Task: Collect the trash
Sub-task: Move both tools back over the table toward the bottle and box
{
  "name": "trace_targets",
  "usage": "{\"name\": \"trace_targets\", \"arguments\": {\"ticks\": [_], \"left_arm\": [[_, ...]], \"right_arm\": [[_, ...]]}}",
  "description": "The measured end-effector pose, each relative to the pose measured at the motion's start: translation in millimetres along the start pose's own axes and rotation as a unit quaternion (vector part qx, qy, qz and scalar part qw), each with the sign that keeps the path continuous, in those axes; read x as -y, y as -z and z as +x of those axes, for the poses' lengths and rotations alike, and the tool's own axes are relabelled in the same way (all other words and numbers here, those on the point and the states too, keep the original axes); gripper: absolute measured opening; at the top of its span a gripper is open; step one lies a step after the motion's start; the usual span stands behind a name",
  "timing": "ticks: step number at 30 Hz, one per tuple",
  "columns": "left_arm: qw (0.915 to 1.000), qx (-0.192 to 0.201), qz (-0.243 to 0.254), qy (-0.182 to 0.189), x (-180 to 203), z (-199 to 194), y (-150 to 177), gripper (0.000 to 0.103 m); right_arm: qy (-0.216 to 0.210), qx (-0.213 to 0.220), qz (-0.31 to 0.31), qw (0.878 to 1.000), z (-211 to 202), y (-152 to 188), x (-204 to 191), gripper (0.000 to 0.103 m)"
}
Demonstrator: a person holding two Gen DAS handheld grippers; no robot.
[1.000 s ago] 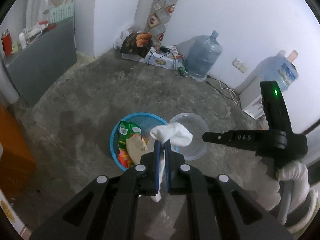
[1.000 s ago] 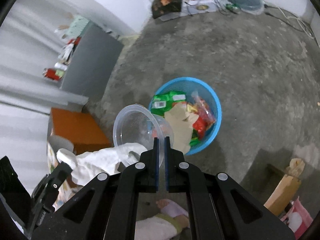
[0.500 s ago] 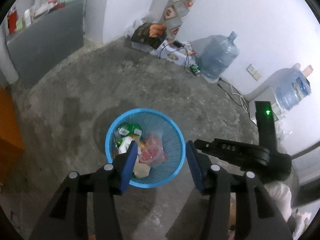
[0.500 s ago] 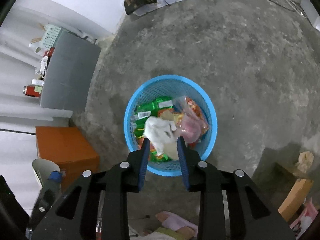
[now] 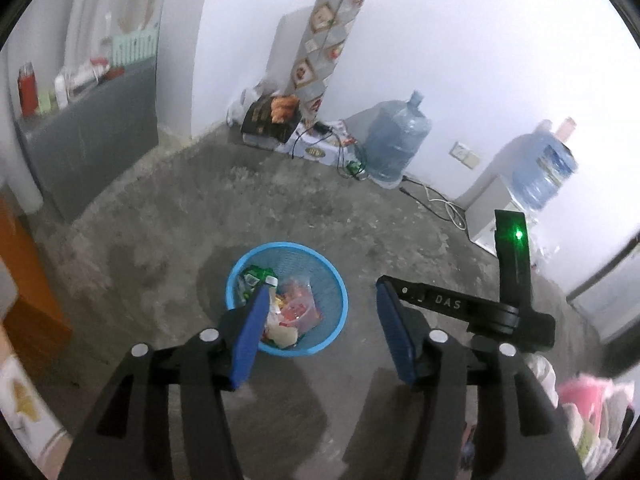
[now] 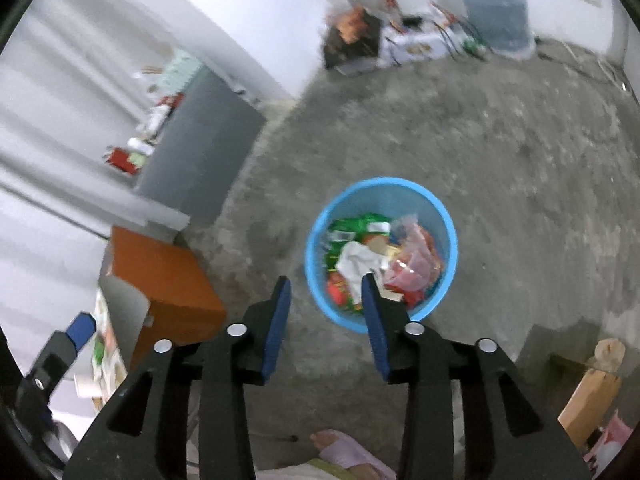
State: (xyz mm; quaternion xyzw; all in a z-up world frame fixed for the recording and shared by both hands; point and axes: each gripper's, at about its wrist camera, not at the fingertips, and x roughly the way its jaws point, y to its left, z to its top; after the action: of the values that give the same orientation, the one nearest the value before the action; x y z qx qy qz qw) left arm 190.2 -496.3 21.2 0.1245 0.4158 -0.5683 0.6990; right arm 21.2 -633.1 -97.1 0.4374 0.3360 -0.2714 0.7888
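A rough grey concrete floor fills both views, with white walls behind. I have the left gripper spread wide with nothing between its blue pads, and the right gripper likewise parted and empty. The blue basket stands on the floor just ahead of and below both; from the left wrist it sits between the fingers, nearer the left one, while from the right wrist it lies ahead and off to the right, partly behind the right finger.

Inside it the right wrist view shows a white crumpled tissue on top of green and red snack wrappers; from the left wrist the tissue is mostly hidden by a finger. Only the left view shows the right gripper's body with its green light, and two water jugs by the far wall. Only the right view shows an orange box to the left and a foot in a pink sock below the gripper.
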Motion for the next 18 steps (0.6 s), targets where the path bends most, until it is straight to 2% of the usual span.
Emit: {"name": "trace_targets", "arguments": {"ticks": [5, 7, 9, 12, 15, 17, 18], "left_arm": [[0.9995, 0.019, 0.018, -0.021, -8, -70, 31, 0.060], [0.9989, 0.029, 0.010, -0.036, -14, -100, 46, 0.060], [0.9971, 0.055, -0.013, -0.051, -25, -136, 64, 0.060], [0.9922, 0.090, -0.048, -0.071, -41, -183, 87, 0.060], [0.9801, 0.140, -0.095, -0.104, -63, -239, 116, 0.061], [0.9666, 0.177, -0.119, -0.142, -80, -280, 139, 0.062], [0.9562, 0.197, -0.134, -0.170, -87, -304, 154, 0.063]], "right_arm": [[-0.024, 0.033, -0.040, 0.998, -33, 41, -31, 0.053], [-0.030, 0.037, -0.066, 0.997, -42, 58, -46, 0.055], [-0.042, 0.035, -0.097, 0.994, -49, 72, -61, 0.059], [-0.056, 0.031, -0.138, 0.988, -59, 88, -79, 0.061], [-0.082, 0.020, -0.166, 0.983, -68, 100, -92, 0.061], [-0.099, 0.013, -0.186, 0.977, -72, 108, -105, 0.061], [-0.107, 0.009, -0.193, 0.975, -74, 112, -110, 0.061]]}}
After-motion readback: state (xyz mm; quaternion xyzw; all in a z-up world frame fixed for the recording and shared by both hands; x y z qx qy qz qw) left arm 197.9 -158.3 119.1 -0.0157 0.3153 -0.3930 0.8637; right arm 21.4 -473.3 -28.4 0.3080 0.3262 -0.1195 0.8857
